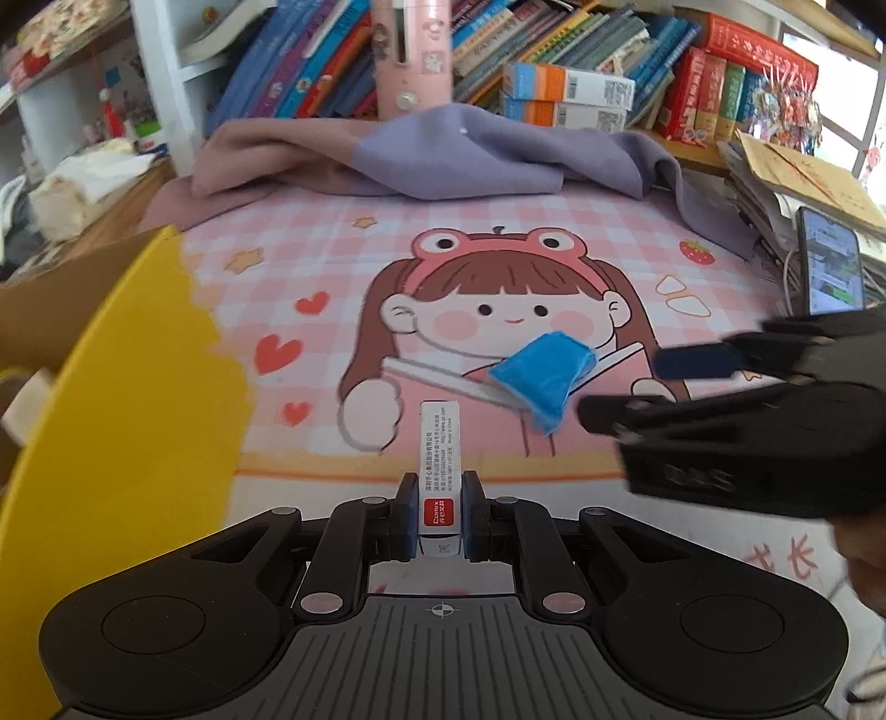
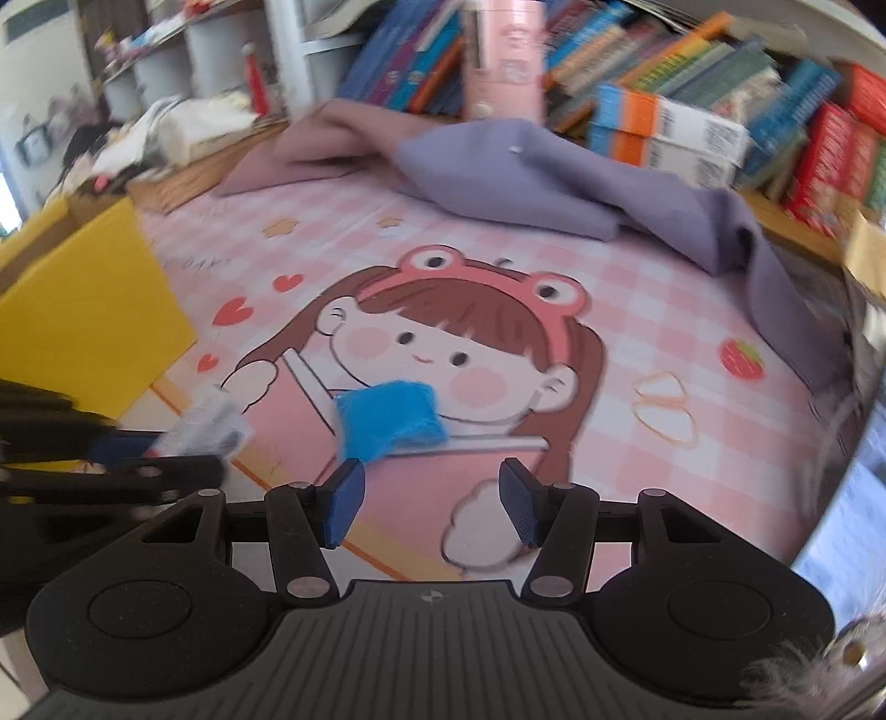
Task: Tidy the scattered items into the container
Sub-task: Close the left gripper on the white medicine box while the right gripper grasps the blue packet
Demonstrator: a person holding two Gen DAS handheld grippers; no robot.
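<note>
two items are in play, one per gripper. the left gripper [image 1: 439, 507] is clamped on a small white box [image 1: 439, 459] with a red label, its blue pads pressing both long sides near the box's near end, the rest of it sticking out ahead over the tabletop [image 1: 554, 232]. the right gripper [image 2: 432, 501] stands open with nothing between its pads, hovering just short of a blue crumpled piece [image 2: 387, 418] that lies on the cartoon mat [image 2: 637, 310], near the printed book.

the step in hand looks like carrying the box to the yellow container [image 1: 138, 387], which sits close on the left of the left wrist view. to do it well, i'd lift clear of the mat first, keep the grip firm since the hold is near one end and the box could pivot, then bring it over the yellow wall before letting go. the right side should straddle the blue piece squarely and press low, as it looks soft and may slip out.

the tabletop is covered by a pink checked mat with a girl in a frog hat. a purple cloth [image 1: 443, 160] is bunched at the back, with stacked books [image 1: 581, 44], a pink cylinder [image 1: 412, 55] and orange-and-blue boxes [image 1: 567, 94] behind. a phone [image 1: 833, 268] lies at the right edge.
</note>
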